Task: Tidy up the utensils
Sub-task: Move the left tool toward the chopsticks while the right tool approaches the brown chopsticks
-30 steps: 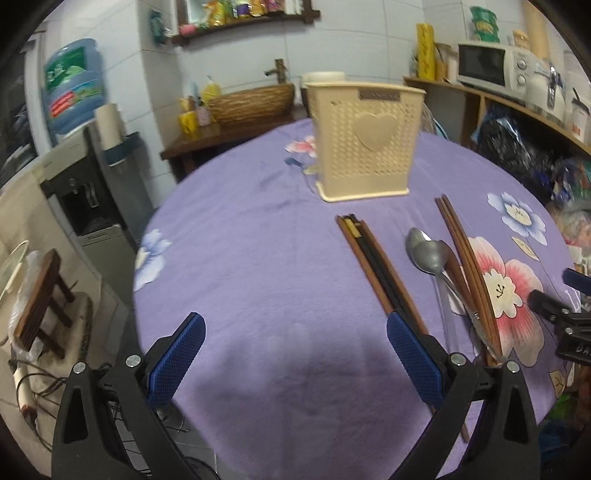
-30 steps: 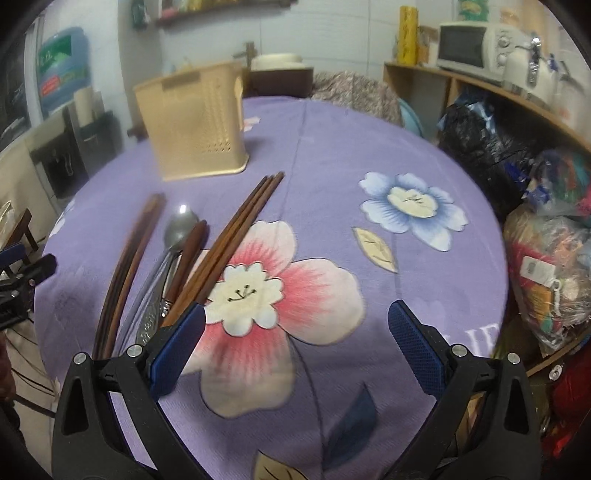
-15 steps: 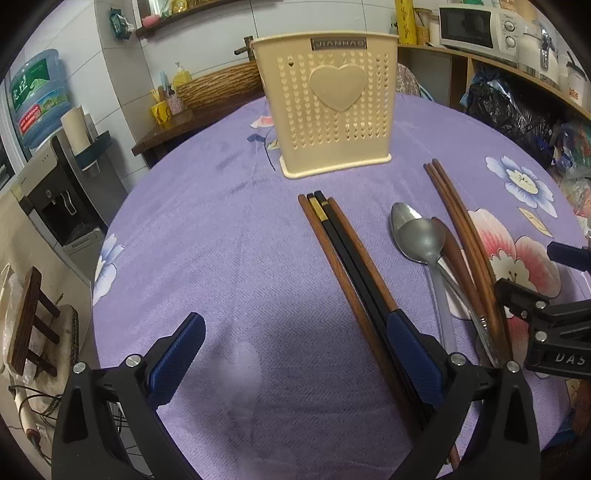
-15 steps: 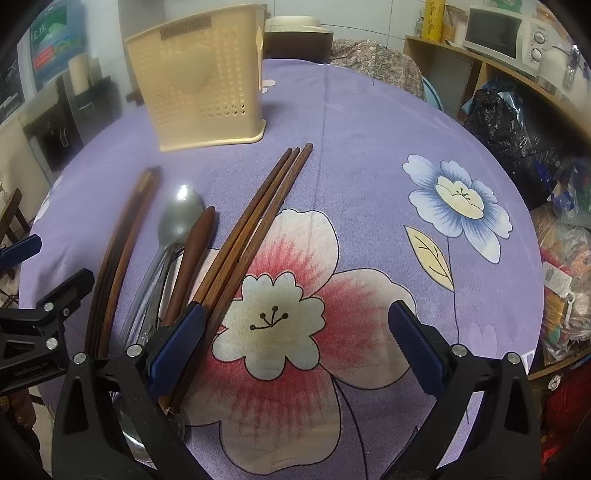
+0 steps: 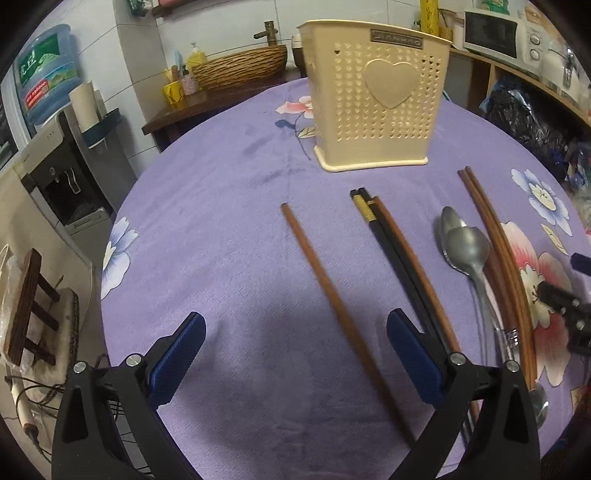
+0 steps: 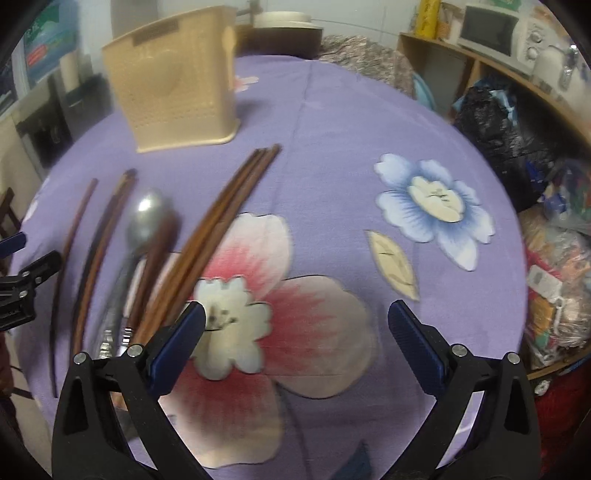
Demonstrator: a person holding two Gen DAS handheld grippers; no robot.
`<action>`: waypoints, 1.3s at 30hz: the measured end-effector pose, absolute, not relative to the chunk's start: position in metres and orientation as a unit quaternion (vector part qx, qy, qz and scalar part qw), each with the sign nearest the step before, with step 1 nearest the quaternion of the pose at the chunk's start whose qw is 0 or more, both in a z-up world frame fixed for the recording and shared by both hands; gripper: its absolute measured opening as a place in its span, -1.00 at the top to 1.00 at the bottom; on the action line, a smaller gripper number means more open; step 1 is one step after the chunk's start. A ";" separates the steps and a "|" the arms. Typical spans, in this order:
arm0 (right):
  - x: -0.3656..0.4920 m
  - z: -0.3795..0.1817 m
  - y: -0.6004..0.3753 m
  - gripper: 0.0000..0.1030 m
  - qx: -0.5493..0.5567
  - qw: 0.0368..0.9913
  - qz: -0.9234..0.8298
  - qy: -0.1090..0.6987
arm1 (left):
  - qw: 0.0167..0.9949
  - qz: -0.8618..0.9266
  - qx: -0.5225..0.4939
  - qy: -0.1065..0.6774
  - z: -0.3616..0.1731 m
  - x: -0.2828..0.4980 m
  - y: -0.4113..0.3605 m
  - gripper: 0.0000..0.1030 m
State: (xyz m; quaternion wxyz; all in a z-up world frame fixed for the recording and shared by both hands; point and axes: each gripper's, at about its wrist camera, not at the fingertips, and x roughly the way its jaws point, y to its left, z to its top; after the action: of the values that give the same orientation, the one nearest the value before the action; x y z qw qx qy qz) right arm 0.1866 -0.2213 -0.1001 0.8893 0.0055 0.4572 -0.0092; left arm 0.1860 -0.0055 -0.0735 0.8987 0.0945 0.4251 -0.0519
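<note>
A cream perforated utensil holder (image 5: 373,107) (image 6: 177,96) stands upright at the far side of the purple cloth. In front of it lie a single brown chopstick (image 5: 332,291) (image 6: 64,254), a black pair with one brown stick (image 5: 402,254) (image 6: 99,247), metal spoons (image 5: 465,243) (image 6: 144,221) and long brown chopsticks (image 5: 495,243) (image 6: 218,229). My left gripper (image 5: 295,362) is open low over the cloth, the single chopstick running between its fingers. My right gripper (image 6: 295,350) is open over the pink flower, its left finger (image 6: 177,343) by the long chopsticks' near ends.
The round table (image 5: 207,229) drops off at the left toward a water dispenser (image 5: 55,147) and a small stool (image 5: 29,306). Shelves with a microwave (image 6: 491,22) and bags (image 6: 506,122) stand at the right. A woven basket (image 5: 240,70) sits behind the table.
One brown chopstick has come away from the black pair and now lies apart to the left, between my left gripper's fingers. My right gripper has pulled back; its view is blurred.
</note>
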 end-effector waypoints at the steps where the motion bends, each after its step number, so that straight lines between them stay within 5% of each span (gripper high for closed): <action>1: 0.187 -0.101 -0.215 -0.90 0.003 0.888 -0.002 0.459 | 0.899 -0.052 0.098 0.424 -0.074 0.185 -0.008 -0.89; 30: 0.205 -0.097 -0.226 -0.90 -0.039 0.880 -0.072 0.467 | 0.903 -0.037 0.082 0.419 -0.075 0.186 0.013 -0.88; 39: 0.212 -0.086 -0.235 -0.90 0.027 0.892 -0.017 0.450 | 0.904 -0.042 0.066 0.421 -0.074 0.198 0.015 -0.77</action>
State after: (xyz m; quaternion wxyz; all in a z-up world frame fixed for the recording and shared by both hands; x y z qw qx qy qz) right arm 0.2115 -0.2354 -0.0856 0.8923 0.0273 0.4504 -0.0169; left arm 0.1978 0.0149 -0.0742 0.9037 0.0661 0.4209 -0.0424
